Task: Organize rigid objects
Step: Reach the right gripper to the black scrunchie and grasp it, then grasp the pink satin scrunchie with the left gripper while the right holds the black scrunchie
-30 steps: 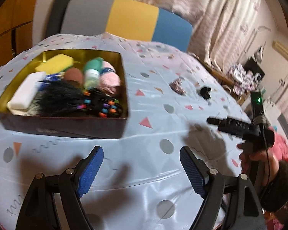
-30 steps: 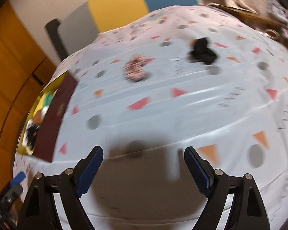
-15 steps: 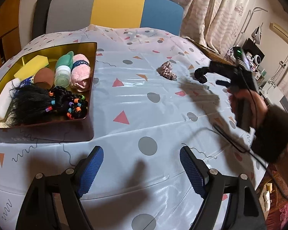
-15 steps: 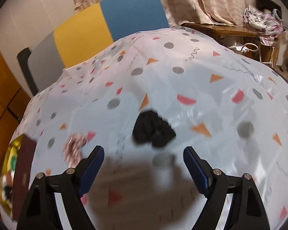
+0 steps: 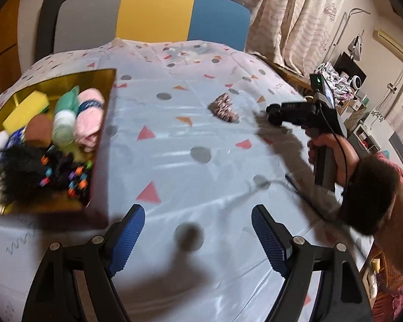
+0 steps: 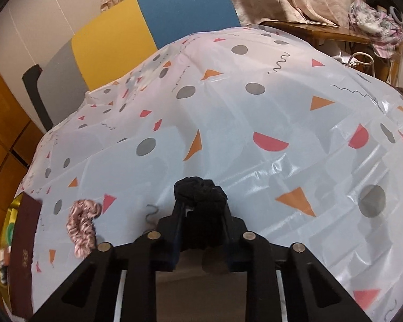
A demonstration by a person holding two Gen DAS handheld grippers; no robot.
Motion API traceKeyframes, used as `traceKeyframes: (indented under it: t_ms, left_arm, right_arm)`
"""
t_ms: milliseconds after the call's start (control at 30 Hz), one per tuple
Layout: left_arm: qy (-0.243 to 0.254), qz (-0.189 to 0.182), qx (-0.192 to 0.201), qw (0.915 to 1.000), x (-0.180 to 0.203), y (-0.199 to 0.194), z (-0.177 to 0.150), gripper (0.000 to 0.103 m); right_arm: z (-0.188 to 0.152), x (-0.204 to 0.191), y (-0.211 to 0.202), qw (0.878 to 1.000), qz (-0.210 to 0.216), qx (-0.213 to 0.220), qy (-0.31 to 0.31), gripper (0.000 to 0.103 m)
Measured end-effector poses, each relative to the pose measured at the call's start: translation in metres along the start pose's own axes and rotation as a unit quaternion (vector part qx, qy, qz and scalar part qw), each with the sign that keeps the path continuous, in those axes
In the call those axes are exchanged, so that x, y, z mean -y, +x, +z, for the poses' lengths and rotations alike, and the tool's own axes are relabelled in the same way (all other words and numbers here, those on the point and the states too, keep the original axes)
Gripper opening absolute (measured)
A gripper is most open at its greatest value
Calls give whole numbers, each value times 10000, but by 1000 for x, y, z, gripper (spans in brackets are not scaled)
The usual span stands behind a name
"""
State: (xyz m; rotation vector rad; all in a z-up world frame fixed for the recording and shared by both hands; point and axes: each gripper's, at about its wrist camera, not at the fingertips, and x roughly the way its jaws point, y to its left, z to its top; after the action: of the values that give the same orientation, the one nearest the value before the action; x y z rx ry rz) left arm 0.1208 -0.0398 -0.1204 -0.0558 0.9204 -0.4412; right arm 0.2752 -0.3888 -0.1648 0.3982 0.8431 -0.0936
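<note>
On the patterned tablecloth [image 6: 255, 112] lies a black scrunchie [image 6: 200, 190], and my right gripper [image 6: 202, 204] is closing its jaws on it, pads pressing both sides. A pink scrunchie [image 6: 82, 225] rests just to its left, apart from the gripper. From the left wrist view, the right gripper [image 5: 272, 112] reaches the cloth just right of the pink scrunchie [image 5: 223, 106], held by a hand [image 5: 325, 145]. My left gripper [image 5: 198, 230] hovers open over bare cloth near the front. The gold-lined box [image 5: 102, 187] at the left holds a yellow sponge [image 5: 27, 107], a green bottle [image 5: 65, 118], a pink towel [image 5: 90, 118] and black hair [image 5: 21, 174].
A grey, yellow and blue chair back [image 5: 153, 16] stands behind the table. Curtains [image 5: 295, 18] hang at the back right, with a cluttered wooden side table [image 6: 322, 30] beyond the table's right edge. A cable [image 5: 255, 190] trails over the cloth near the sleeve.
My right gripper has travelled across the cloth to the black scrunchie and its jaws have come together on it. The left gripper has drifted sideways, staying open.
</note>
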Motion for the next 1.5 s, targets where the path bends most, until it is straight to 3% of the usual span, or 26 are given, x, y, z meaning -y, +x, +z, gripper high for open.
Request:
traceKeyframes:
  t_ms: [300, 467, 633, 1033, 1133, 1167, 1233, 1267, 1300, 1500]
  left_arm:
    - [154, 47, 10, 9999, 25, 37, 46, 83]
    - [149, 111, -44, 9998, 35, 66, 75, 83]
    - [431, 333, -171, 9984, 49, 109, 107, 83]
    - [503, 478, -323, 9971, 63, 186, 144, 83]
    - [693, 809, -355, 9937, 66, 199, 142, 82]
    - [660, 825, -360, 9938, 63, 201, 142, 77]
    - [617, 888, -188, 9940, 59, 199, 140, 58]
    - [583, 908, -127, 9941, 56, 197, 138, 38]
    - [550, 907, -112, 9943, 53, 194, 137, 32]
    - [118, 499, -67, 9987, 36, 172, 125, 28]
  right_arm:
    - [-49, 2, -63, 9959, 868, 140, 224, 21]
    - [-83, 3, -77, 9960, 824, 222, 250, 17]
    - [-105, 5, -64, 9979, 632, 79, 130, 17]
    - [-110, 23, -62, 9931, 1008, 187, 562, 17]
    - [-110, 23, -62, 9930, 1017, 202, 567, 16]
    - [-110, 23, -61, 9929, 1020, 206, 570, 16]
    - [-111, 24, -61, 9929, 1015, 209, 576, 16]
    - [-111, 24, -61, 9929, 1016, 211, 576, 15]
    - [-111, 24, -61, 9929, 1013, 213, 578, 15]
    - [-111, 24, -61, 9933, 984, 220, 560, 15]
